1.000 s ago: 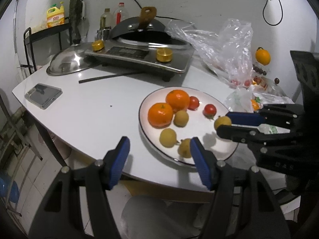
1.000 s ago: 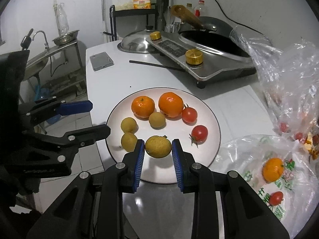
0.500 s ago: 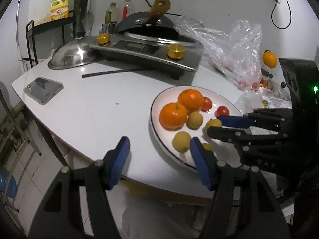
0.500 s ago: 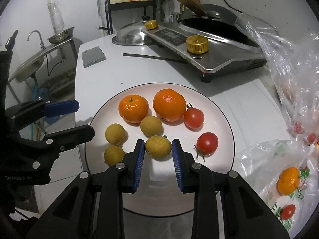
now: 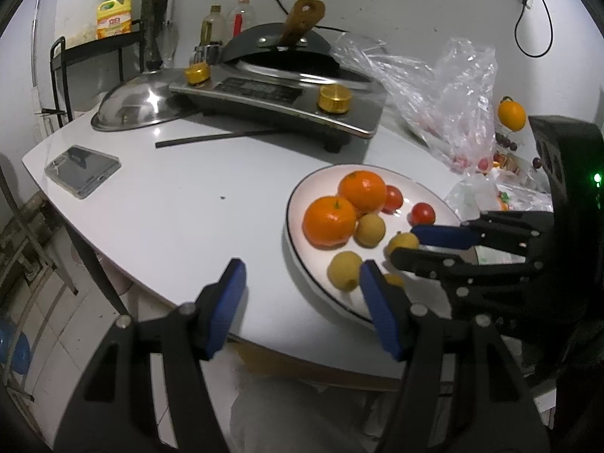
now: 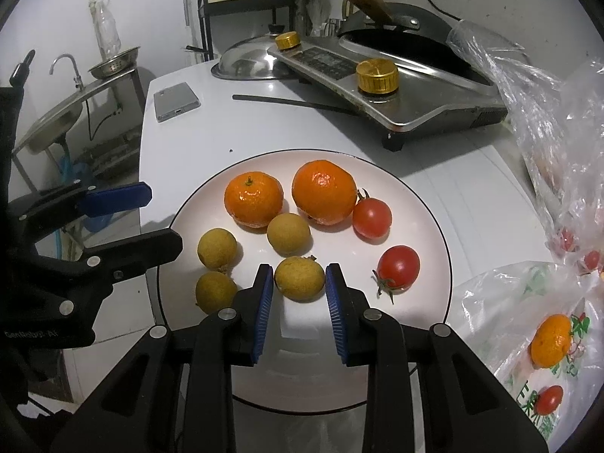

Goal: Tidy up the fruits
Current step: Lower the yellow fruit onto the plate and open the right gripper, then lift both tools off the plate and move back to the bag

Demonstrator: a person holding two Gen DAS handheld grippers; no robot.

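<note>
The plate (image 6: 434, 226) holds eight fruits: two oranges (image 6: 324, 191), four small yellow-brown round fruits (image 6: 299, 278) (longans, by the look of them) and two red tomatoes (image 6: 398, 267). One more orange (image 6: 550, 341) and one more tomato (image 6: 548, 399) lie on the printed plastic bag (image 6: 502, 302). A few red bits show through the clear bag (image 6: 547, 120), too blurry to count. Two gold knobs (image 6: 376, 75) on the cooker (image 6: 426, 113), one phone (image 6: 176, 101).

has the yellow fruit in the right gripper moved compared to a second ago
Yes. The yellow fruit between the right gripper pads has come down over the plate, now sitting among the other fruit; jaws are opening.
</note>
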